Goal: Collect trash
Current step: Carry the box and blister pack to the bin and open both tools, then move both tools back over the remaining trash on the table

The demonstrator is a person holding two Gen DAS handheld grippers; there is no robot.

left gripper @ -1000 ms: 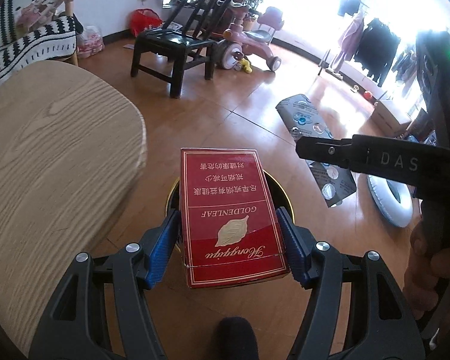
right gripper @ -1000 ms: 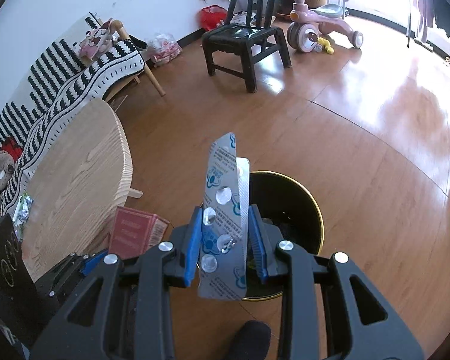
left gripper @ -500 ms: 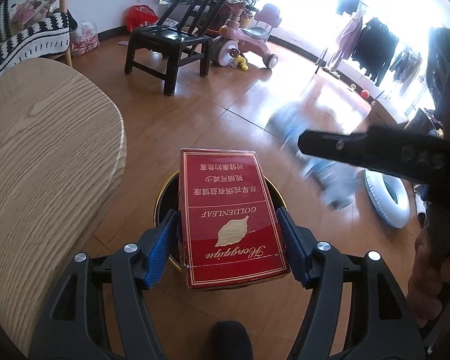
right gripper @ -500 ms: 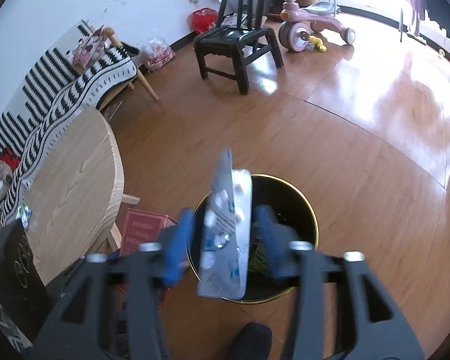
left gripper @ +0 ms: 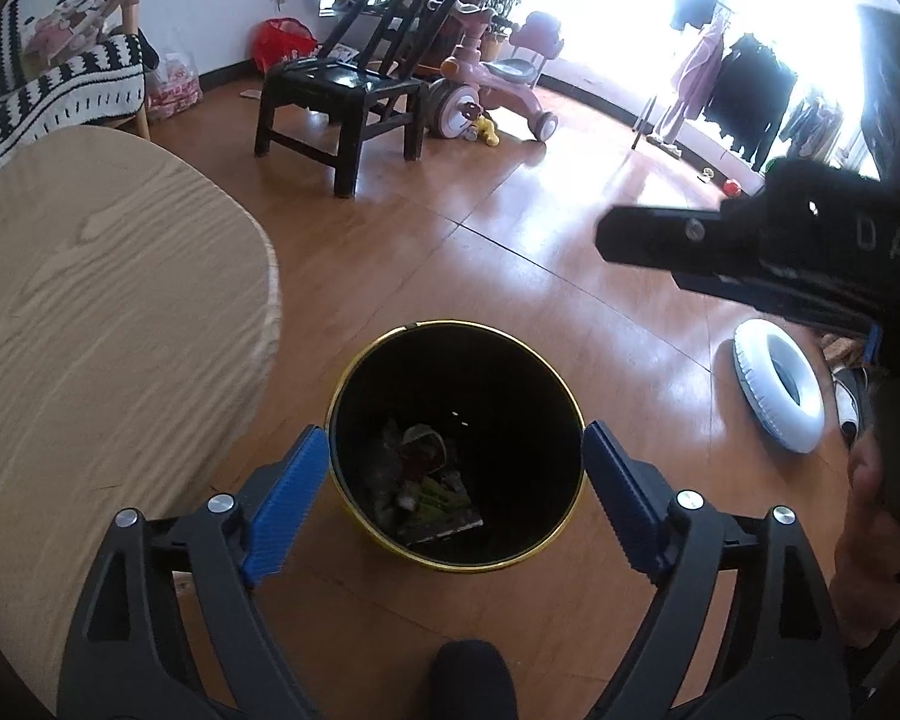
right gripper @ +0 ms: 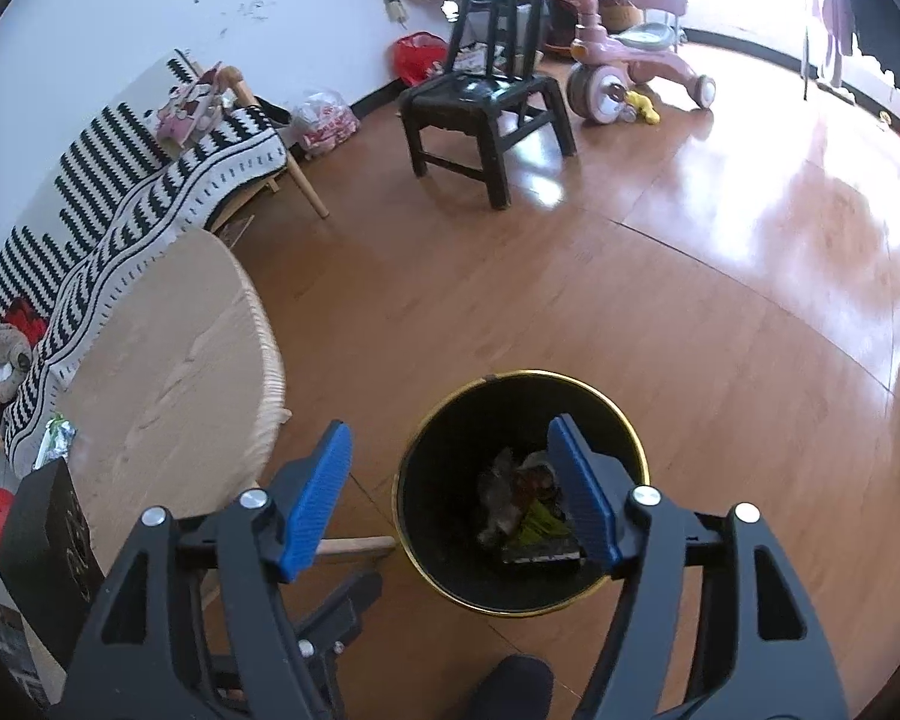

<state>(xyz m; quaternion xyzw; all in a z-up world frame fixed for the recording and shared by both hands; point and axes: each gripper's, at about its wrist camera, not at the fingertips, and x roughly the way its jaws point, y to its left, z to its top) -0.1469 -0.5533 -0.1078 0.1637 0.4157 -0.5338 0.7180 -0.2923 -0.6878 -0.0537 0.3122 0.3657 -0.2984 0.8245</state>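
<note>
Round black gold-rimmed waste bin — trash heap inside (floor-standing). Left gripper, right gripper — jaws opening, empty, above it.

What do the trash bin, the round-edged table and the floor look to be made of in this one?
Trash bin: black wall with a thin shiny gold rim, probably metal or hard plastic; the look leaves it open.
Table: pale top with bold wavy grain, matte; wood or a wood-look laminate.
Floor: orange-brown boards with visible seams and strong window glare, so glossy wood or laminate.
</note>
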